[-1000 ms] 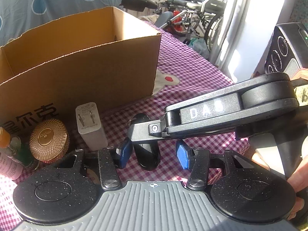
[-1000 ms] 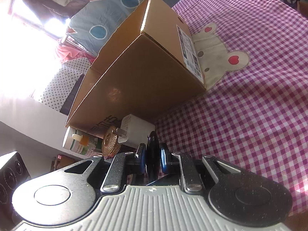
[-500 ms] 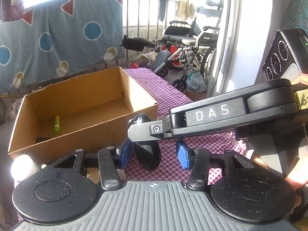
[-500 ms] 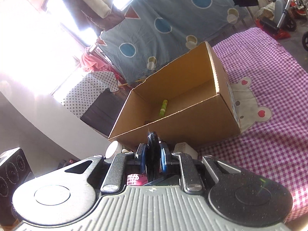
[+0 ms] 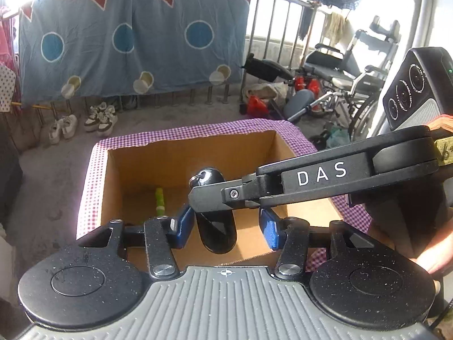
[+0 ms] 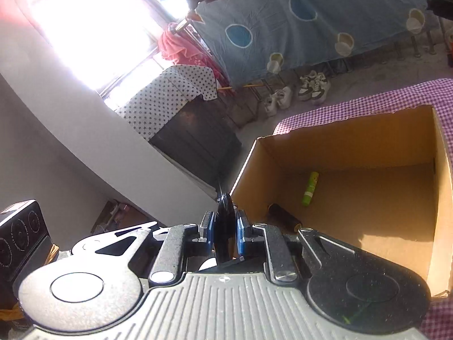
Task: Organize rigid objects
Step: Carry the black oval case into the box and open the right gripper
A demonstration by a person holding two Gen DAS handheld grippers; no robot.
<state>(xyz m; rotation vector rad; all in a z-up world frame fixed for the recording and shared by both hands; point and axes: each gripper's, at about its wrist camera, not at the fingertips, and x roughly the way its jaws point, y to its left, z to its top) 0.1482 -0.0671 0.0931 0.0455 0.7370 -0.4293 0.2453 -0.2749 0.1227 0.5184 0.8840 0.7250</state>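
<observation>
Right tongs (image 6: 224, 236) are clamping a glossy black oblong fob (image 6: 225, 226) edge-on between the blue pads (image 6: 241, 236); a metal ring is sitting at the fob's far end. In the left wrist view the same fob (image 5: 216, 226) is hanging between the left tongs (image 5: 225, 228), whose blue pads are standing apart from it on both sides, part-way spread and gripping nothing. The right tool's black finger marked "DAS" (image 5: 320, 174) is crossing in from 3 o'clock over the fob.

Open cardboard box (image 5: 113, 187) is lying directly beyond, on a purple-checked cloth (image 5: 93, 170) covering the bench. In the left wrist view the fob is showing over the box's open mouth; in the right wrist view the box (image 6: 441, 198) is sitting at 3 o'clock of the fob. Inside the box: a green tube (image 6: 310, 188) on the floor near the far wall, and a dark cylinder (image 6: 283, 216) at the near left corner.

Surroundings: blue sheet with circles (image 5: 127, 36) hanging on a railing at 12 o'clock, sneakers (image 5: 102, 117) on the floor beneath, wheelchair (image 5: 348, 85) at 2 o'clock. A hand (image 5: 436, 255) is showing at 4 o'clock.
</observation>
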